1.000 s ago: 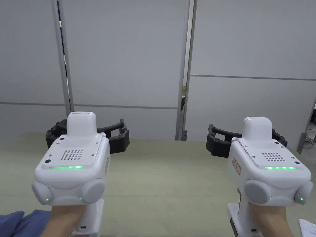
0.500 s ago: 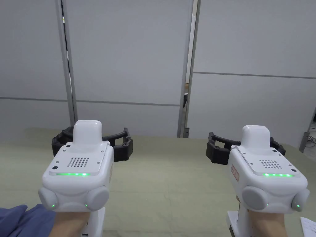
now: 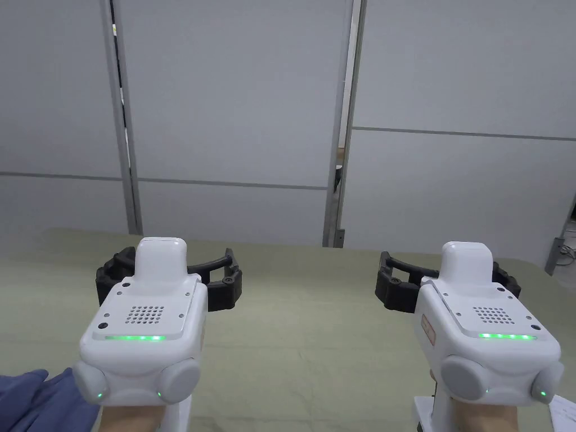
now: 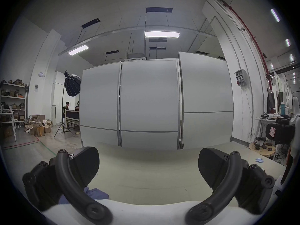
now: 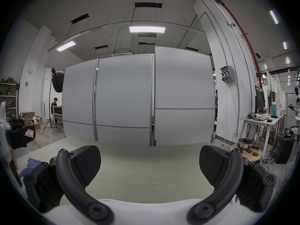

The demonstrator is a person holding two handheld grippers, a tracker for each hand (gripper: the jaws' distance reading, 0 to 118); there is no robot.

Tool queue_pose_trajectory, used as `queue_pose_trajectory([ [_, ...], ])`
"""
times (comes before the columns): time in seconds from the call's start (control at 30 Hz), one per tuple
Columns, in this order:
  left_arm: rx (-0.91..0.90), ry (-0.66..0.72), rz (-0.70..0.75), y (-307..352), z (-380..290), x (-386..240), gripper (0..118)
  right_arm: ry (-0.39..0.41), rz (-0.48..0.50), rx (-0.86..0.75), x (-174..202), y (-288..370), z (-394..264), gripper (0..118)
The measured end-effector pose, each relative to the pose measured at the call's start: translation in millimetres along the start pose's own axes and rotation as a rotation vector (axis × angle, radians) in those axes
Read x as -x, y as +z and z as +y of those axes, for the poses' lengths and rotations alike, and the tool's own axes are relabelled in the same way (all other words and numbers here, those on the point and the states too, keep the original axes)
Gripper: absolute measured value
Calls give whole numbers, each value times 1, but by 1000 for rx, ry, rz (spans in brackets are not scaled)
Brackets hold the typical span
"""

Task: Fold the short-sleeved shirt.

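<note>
A blue shirt (image 3: 31, 399) lies bunched at the near left corner of the green table (image 3: 304, 326), beside the hand that holds my left gripper. It also peeks out by the left jaw as the blue shirt (image 4: 95, 193) and the blue shirt (image 5: 31, 162). My left gripper (image 3: 169, 275) hovers above the table, right of the shirt and apart from it. In its own view the left gripper (image 4: 148, 162) stands wide open with nothing between the jaws. My right gripper (image 3: 448, 277) hovers level with it on the right. Its own view shows the right gripper (image 5: 149, 159) wide open too.
Grey partition panels (image 3: 236, 112) rise right behind the table's far edge. A white sheet of paper (image 3: 562, 408) lies at the near right corner. A light stand (image 4: 65, 106), boxes and two people are off to the left, and a cluttered desk (image 5: 259, 119) to the right.
Both grippers have sunk a little toward the table, the left one more and slightly to the right. The jaws stay open. The head camera has tilted a bit.
</note>
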State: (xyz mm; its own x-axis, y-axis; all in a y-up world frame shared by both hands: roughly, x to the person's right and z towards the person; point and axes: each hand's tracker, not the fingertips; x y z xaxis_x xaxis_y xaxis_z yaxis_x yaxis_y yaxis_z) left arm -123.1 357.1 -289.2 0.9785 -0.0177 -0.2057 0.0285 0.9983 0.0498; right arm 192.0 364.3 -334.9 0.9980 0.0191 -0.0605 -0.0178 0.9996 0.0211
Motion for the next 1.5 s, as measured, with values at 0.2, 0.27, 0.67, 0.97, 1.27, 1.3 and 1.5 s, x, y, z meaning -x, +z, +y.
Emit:
queue_pose_trajectory([
  [0.2,-5,-2,-4,1,-1,-2,118,-3,10,23,-3,0,-9,118],
  [0.27,-7,-2,-6,1,0,-3,118,-6,9,27,-4,1,-10,118],
  [0.67,-18,-11,-21,2,-1,-10,118,10,-1,18,-3,3,-16,118],
  [0.97,19,3,-48,5,1,-12,118,17,-10,31,-5,8,-18,118],
  [1.27,1,19,-33,12,0,-22,0,33,-16,23,-7,12,-13,2],
  [1.3,-9,7,-27,13,0,-22,0,36,-19,20,-7,12,-12,2],
  [1.5,-3,-10,50,24,4,16,0,42,70,3,34,1,-6,2],
])
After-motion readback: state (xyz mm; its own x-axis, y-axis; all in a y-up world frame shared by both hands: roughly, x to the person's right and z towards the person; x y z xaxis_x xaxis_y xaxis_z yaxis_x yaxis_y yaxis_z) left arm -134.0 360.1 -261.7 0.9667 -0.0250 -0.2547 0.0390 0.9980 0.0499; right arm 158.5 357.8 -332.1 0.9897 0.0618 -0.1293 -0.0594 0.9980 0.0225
